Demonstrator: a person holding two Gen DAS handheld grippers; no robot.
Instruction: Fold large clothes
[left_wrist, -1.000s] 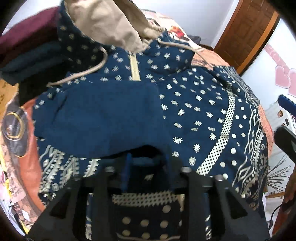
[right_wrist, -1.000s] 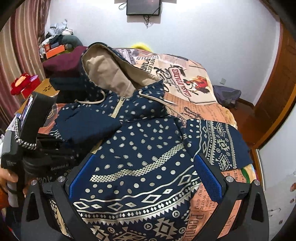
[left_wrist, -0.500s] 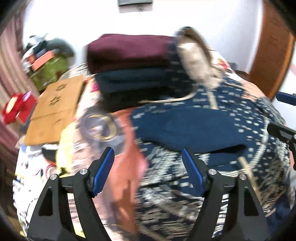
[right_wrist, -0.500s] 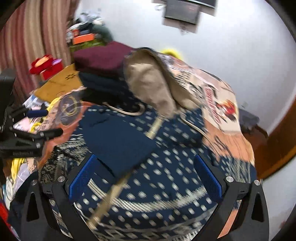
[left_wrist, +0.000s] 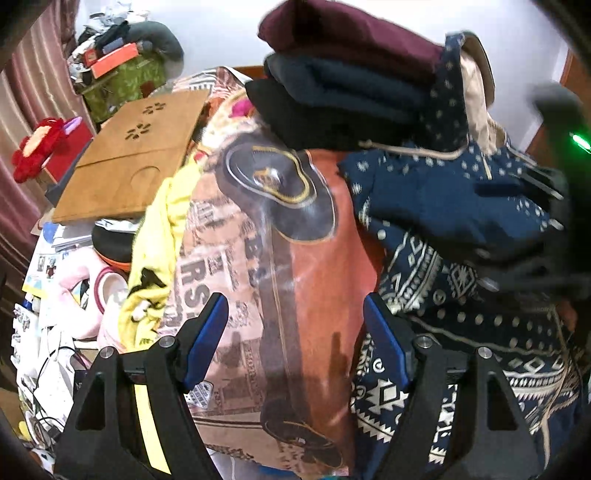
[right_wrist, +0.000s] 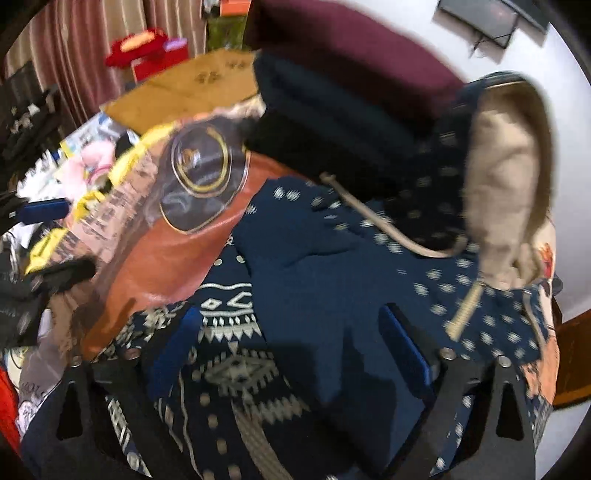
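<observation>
A navy hooded jacket with white patterns lies on the bed, one sleeve folded across its chest and its beige-lined hood up at the back. My left gripper stands open over the printed bedspread, just left of the jacket's edge, with nothing between its pads. My right gripper hovers low over the folded sleeve and the patterned hem, its jaws closing; the cloth lies under them and the pads are not pressing on it. The left gripper also shows at the far left of the right wrist view.
A stack of folded clothes, maroon over navy over black, sits behind the jacket. A wooden board, a red plush toy, a yellow cloth and loose clutter crowd the left side. A wall screen hangs behind.
My left gripper let go of the jacket's cloth, opened and swung left onto the bedspread. My right gripper swung left and dropped toward the folded sleeve, its jaws a little narrower.
</observation>
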